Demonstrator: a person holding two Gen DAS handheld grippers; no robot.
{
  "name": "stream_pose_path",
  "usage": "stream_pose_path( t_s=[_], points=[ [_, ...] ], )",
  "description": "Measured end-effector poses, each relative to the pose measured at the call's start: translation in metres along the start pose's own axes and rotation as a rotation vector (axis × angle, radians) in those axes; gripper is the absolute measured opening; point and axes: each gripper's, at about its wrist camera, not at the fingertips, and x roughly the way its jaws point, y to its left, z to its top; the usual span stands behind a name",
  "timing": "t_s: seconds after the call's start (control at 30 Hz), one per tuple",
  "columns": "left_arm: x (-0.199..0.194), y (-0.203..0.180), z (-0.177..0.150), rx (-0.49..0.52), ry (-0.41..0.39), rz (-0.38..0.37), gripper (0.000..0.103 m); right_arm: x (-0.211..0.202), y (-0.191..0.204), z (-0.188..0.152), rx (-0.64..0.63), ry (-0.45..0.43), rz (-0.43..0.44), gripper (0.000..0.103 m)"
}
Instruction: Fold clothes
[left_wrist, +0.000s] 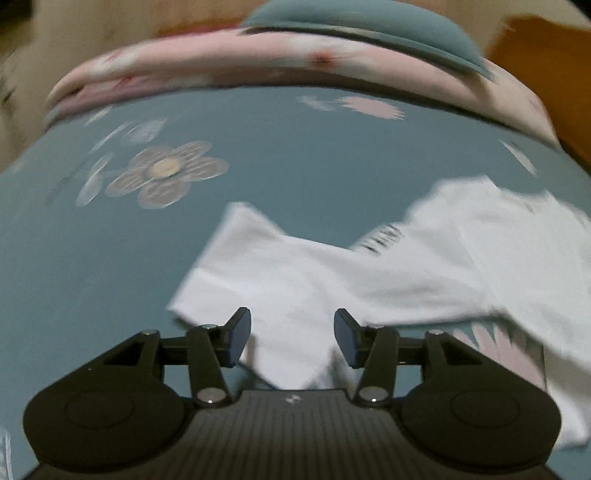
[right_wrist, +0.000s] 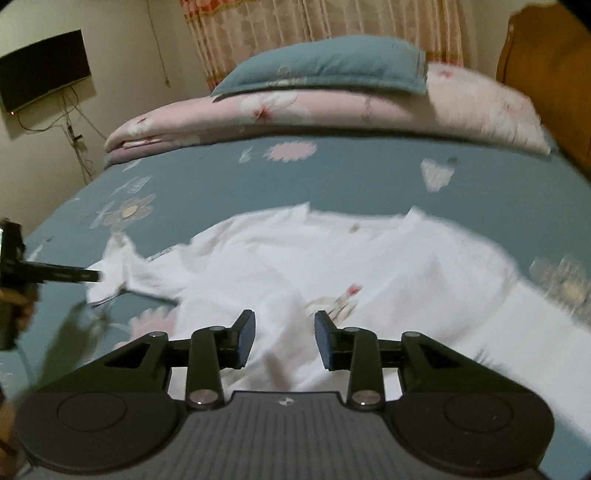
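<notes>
Grippers (left_wrist: 292, 339) (right_wrist: 284, 339) tilted over white shirt (right_wrist: 295, 258)

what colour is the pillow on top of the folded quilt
Teal blue pillow; clearest in the right wrist view.

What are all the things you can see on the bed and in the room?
White cotton T-shirt: one, white, spread on the bed, sleeve to the left.
Blue-green flowered bedsheet: one, covers the bed.
Pink flowered folded quilt: one, far edge of the bed.
Blue-green pillow: one, on the quilt.
Black flat wall screen: one, left wall.
Orange patterned curtain: one, behind the bed.
Left tool: black, open over the sleeve.
Right tool: black, open over the shirt.
</notes>
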Motion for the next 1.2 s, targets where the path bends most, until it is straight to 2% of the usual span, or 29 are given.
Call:
stream_pose_path(
  t_s=[0.13, 0.27, 0.33, 0.5, 0.63, 0.7, 0.77, 0.8, 0.87, 1.07, 1.2],
  points=[
    [0.014, -0.025, -0.011, 0.121, -0.028, 0.032, 0.055, -0.001, 0.016, -0.021, 0.008, 0.010, 0.002, 0.040],
    [0.030, -0.038, -0.016, 0.181, -0.028, 0.072, 0.056, -0.002, 0.019, -0.035, 0.032, 0.015, 0.002, 0.043],
    [0.033, -0.043, -0.020, 0.222, -0.053, 0.097, 0.057, -0.002, 0.019, -0.039, 0.041, 0.018, -0.002, 0.043],
    [0.028, -0.036, -0.020, 0.253, -0.065, 0.184, 0.059, -0.002, 0.014, -0.046, 0.066, 0.013, -0.011, 0.043],
    [0.021, -0.016, -0.017, 0.230, -0.051, 0.195, 0.059, 0.000, 0.008, -0.050, 0.100, 0.009, -0.002, 0.043],
    [0.021, -0.010, -0.017, 0.225, -0.044, 0.211, 0.053, 0.002, 0.007, -0.052, 0.106, 0.008, -0.005, 0.043],
    [0.020, -0.006, -0.017, 0.222, -0.036, 0.231, 0.031, 0.004, 0.006, -0.054, 0.115, 0.013, 0.000, 0.043],
    [0.020, -0.003, -0.018, 0.221, -0.033, 0.241, 0.026, 0.005, 0.006, -0.054, 0.118, 0.015, 0.003, 0.043],
    [0.018, 0.003, -0.017, 0.195, -0.025, 0.236, 0.006, 0.006, 0.007, -0.055, 0.120, 0.017, 0.007, 0.043],
    [-0.003, 0.032, -0.005, 0.102, -0.075, 0.265, 0.003, 0.005, 0.010, -0.055, 0.106, 0.015, 0.004, 0.043],
    [-0.028, 0.069, 0.012, 0.001, -0.124, 0.299, 0.002, 0.003, 0.010, -0.054, 0.105, 0.009, 0.001, 0.043]
  ],
)
